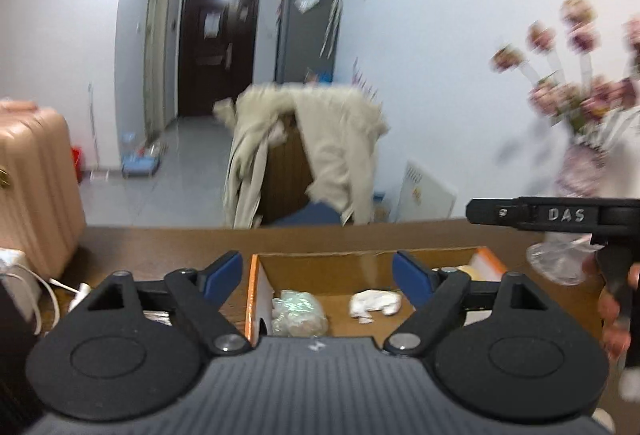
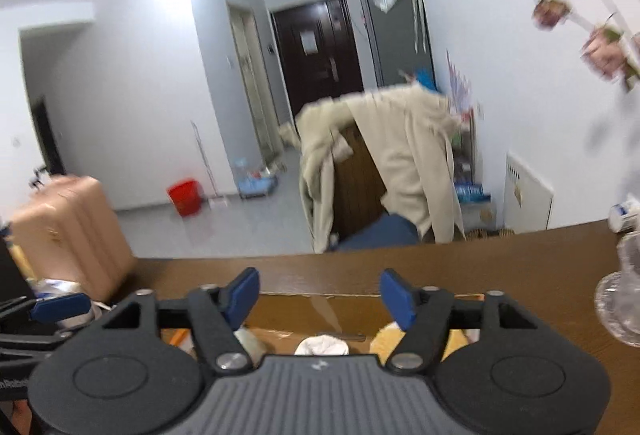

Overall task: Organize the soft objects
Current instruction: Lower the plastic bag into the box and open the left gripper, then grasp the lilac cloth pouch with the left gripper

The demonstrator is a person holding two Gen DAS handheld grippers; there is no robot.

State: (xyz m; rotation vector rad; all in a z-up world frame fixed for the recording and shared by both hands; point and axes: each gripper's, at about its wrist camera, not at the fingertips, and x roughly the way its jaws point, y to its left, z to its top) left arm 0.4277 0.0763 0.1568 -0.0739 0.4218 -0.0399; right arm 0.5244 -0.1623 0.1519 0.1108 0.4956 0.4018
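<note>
An open cardboard box [image 1: 256,287] with an orange rim stands on the brown table. In it lie a pale green soft bundle [image 1: 298,313], a white soft object [image 1: 374,303] and a yellow soft object [image 1: 470,271] at its right end. My left gripper [image 1: 318,271] is open and empty above the box's near side. My right gripper [image 2: 320,295] is open and empty above the same box [image 2: 344,311]; under it show the white object [image 2: 322,345] and the yellow one [image 2: 386,345]. The right gripper's body [image 1: 560,215] shows at the right of the left wrist view.
A glass vase [image 2: 620,299] with pink flowers [image 1: 576,75] stands on the table [image 2: 480,259] at the right. A white charger and cable [image 1: 60,287] lie at the left. A pink suitcase [image 1: 36,175] and a coat-draped chair [image 1: 312,151] stand beyond the table.
</note>
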